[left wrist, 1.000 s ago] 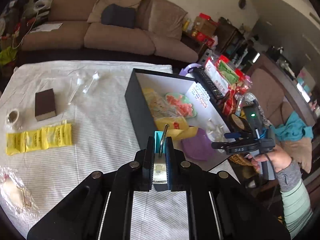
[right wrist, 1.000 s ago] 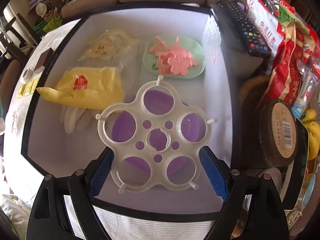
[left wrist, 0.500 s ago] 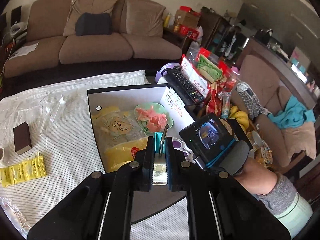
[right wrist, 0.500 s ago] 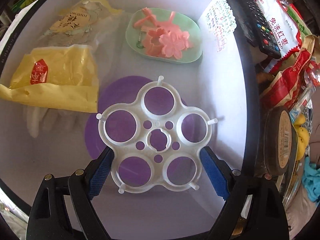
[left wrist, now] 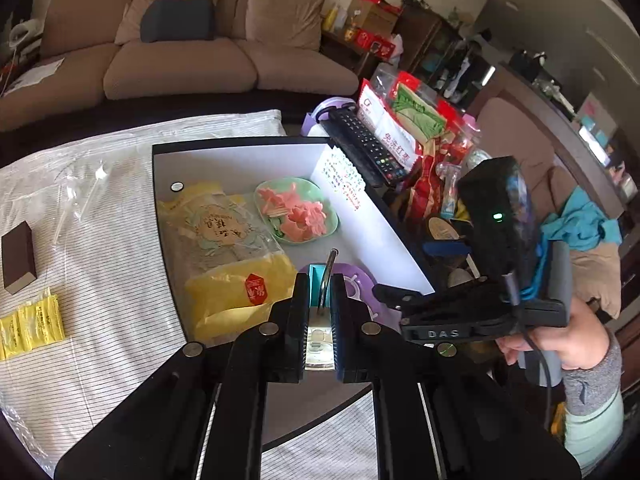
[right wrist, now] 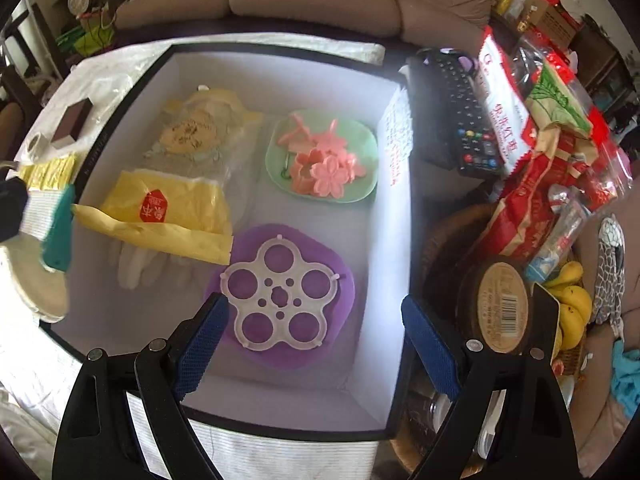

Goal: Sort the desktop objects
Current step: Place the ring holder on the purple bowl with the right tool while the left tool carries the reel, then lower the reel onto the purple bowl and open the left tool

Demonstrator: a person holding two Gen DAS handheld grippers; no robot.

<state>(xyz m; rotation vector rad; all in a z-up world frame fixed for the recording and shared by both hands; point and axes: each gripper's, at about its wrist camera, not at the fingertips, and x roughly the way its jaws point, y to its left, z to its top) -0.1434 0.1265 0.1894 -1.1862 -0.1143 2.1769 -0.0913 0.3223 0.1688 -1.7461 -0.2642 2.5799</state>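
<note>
A black box with a white inside (right wrist: 394, 216) (left wrist: 248, 156) holds a green dish of pink flowers (right wrist: 322, 156), yellow bags (right wrist: 160, 210) and a purple plate (right wrist: 340, 280). A white flower-shaped rack (right wrist: 280, 294) lies on the purple plate. My right gripper (right wrist: 314, 336) is open and empty, just above and in front of the rack. My left gripper (left wrist: 320, 300) is shut on a thin metal clip with a clear body (left wrist: 326, 276), held over the box's near side. The right gripper also shows in the left wrist view (left wrist: 472, 312).
A striped cloth (left wrist: 100, 280) carries a brown block (left wrist: 18, 256), yellow packets (left wrist: 32, 326) and clear plastic wrap (left wrist: 80, 188). To the box's right are a remote (right wrist: 460, 120), snack bags (right wrist: 532, 128), a round tin (right wrist: 502, 304) and bananas (right wrist: 572, 308).
My right gripper opened and let go of the white rack, which now lies on the purple plate, and it pulled back up. My left gripper moved right over the box, still holding the clip.
</note>
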